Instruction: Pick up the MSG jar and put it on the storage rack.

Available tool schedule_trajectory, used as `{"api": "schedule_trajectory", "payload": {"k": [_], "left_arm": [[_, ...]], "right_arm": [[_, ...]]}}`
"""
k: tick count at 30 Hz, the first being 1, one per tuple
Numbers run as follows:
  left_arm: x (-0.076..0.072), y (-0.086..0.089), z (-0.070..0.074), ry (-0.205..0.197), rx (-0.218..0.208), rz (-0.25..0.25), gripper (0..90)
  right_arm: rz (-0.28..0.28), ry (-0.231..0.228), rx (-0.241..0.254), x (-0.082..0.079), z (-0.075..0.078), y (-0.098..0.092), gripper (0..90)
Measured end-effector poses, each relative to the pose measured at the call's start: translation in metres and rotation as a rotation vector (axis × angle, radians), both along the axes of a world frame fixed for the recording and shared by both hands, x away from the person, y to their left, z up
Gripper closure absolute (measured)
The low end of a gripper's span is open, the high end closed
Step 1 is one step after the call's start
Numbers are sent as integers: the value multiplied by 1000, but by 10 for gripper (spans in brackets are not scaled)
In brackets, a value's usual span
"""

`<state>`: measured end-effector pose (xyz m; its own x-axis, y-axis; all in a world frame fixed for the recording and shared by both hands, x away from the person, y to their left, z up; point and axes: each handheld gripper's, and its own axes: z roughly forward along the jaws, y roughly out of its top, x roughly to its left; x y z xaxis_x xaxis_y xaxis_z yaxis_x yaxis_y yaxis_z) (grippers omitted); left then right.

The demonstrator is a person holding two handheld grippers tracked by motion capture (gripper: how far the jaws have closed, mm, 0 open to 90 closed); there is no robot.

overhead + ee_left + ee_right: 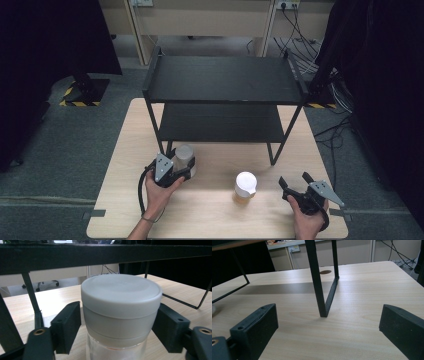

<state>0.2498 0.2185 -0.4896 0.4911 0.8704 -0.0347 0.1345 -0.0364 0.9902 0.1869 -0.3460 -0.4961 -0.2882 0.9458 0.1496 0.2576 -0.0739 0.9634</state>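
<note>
Risk of a slip or tip: left gripper [176, 171] clamped on grey-lidded jar [121, 307] high up, at the lid band, fingers [65, 326] pressing both sides; lid could twist loose, or jar could knock the shelf rack [223, 100] just behind it. Jar upright on table [215, 215], at the rack's front left leg. Left hand [159, 195] level, wrist low. Farther from the rack, right gripper [297, 187] idle, fingers spread wide, empty, beside white-lidded cup [245, 186].

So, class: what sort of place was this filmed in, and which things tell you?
Probably a lab or test room, not a home: a bare wooden table on grey carpet, hazard-striped tape on the floor, and loose cables running to wall sockets behind the black shelf rack.
</note>
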Motion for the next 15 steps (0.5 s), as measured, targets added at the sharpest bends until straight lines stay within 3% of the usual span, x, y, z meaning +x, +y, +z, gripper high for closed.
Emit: {"api": "schedule_trajectory", "payload": {"k": [3, 15], "left_arm": [[-1, -2, 0, 7, -3, 2, 333], [-2, 2, 8, 31, 7, -19, 338]], "right_arm": [[0, 0, 1, 0, 0, 0, 23], [1, 1, 1, 0, 0, 0, 23]]}}
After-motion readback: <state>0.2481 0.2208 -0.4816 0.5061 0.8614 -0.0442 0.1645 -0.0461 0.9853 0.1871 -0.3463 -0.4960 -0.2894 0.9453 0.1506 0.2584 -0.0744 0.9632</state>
